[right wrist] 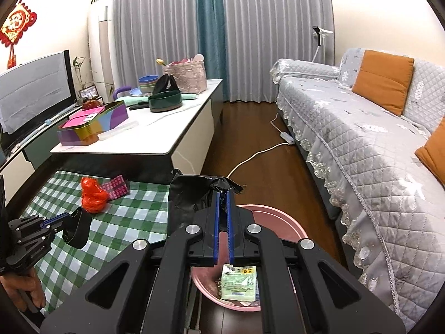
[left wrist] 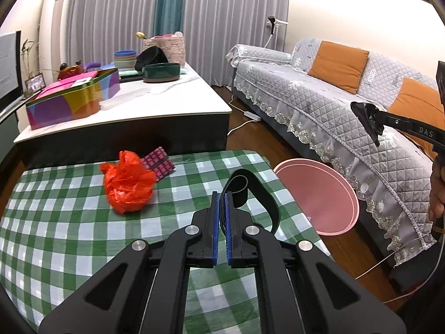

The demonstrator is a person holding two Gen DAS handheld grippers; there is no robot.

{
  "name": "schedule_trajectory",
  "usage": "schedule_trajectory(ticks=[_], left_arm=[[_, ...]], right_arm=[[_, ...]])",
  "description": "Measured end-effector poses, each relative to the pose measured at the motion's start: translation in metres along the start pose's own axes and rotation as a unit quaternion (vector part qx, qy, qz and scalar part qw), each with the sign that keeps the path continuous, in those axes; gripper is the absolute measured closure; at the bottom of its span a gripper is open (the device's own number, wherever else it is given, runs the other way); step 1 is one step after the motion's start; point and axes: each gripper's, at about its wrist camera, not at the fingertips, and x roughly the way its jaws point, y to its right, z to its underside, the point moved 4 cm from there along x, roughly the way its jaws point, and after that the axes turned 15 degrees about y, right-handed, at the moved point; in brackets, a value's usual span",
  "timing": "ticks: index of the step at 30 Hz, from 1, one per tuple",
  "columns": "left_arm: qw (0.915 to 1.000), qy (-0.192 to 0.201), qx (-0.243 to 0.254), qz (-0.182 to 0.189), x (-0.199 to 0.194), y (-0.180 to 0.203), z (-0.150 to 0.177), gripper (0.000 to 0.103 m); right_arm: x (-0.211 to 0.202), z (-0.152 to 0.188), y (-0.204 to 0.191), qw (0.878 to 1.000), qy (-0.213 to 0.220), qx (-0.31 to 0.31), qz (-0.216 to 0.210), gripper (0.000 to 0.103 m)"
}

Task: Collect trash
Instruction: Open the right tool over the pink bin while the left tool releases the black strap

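The left gripper [left wrist: 222, 194] has its jaws closed on a black strap [left wrist: 262, 194], a flat woven band that runs up between the blue ribbed pads, curls into a loop just beyond the tips and arcs down to the right. It hangs over the bench [left wrist: 69, 236], which is covered with a green-and-white checked cloth.

The right gripper [right wrist: 222, 194] has its jaws clamped on a black plastic bag [right wrist: 192, 192], thin, shiny and crumpled; the pinched part sits at the jaw tips and the rest spreads out to the left of them in creased folds. Seen from the left wrist, the bag hangs as a small dark bunch at the tip of the right gripper, in front of the sofa.

Below the right jaws stands a pink basin [right wrist: 281, 220] on the wooden floor, round and smooth-walled, just right of the bench. Inside it lies a pale green packet [right wrist: 239, 284], flat and rectangular with printed labels.

On the far left part of the bench lies a crumpled orange plastic bag [left wrist: 128, 183], glossy and bunched. Touching its far right side is a pink patterned packet [left wrist: 160, 165], flat and rectangular.

To the right runs a sofa [left wrist: 319, 103] under a grey quilted cover with lace trim.
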Motion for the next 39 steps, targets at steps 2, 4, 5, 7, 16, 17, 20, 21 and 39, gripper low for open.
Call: schedule_trajectory(ticks=[2,4,5,7,16,17,20,21,39], left_arm=[[1.0,0.001,0.002,0.004,0.003,0.005,-0.002,0.099],[1.0,0.003,0.003,0.008,0.006,0.01,-0.005,0.099],[0.9999,0.003,0.002,0.01,0.008,0.012,-0.006,0.099],[0.9999,0.004,0.002,0.015,0.013,0.017,-0.008,0.099],[0.9992,0.002,0.008,0.039,0.035,0.046,-0.012,0.099],[0.9991,0.001,0.009,0.041,0.037,0.048,-0.012,0.099],[0.9988,-0.002,0.011,0.047,0.044,0.055,-0.011,0.099],[0.9987,-0.003,0.013,0.049,0.046,0.058,-0.011,0.099],[0.9951,-0.017,0.031,0.093,0.099,0.119,-0.013,0.099]], right_arm=[[-0.001,0.0,0.006,1.0,0.001,0.003,0.006,0.098],[-0.002,-0.001,0.014,1.0,0.001,0.007,0.015,0.098],[-0.003,0.0,0.016,1.0,0.001,0.008,0.018,0.098],[-0.004,0.0,0.025,1.0,0.001,0.009,0.03,0.098],[-0.005,0.001,0.053,0.998,0.002,0.025,0.06,0.098],[-0.005,0.001,0.056,0.998,0.001,0.027,0.062,0.098],[-0.004,0.003,0.063,0.997,0.0,0.028,0.067,0.098],[-0.003,0.004,0.065,0.997,-0.001,0.027,0.069,0.098],[0.024,0.021,0.089,0.995,-0.026,0.044,0.084,0.098]])
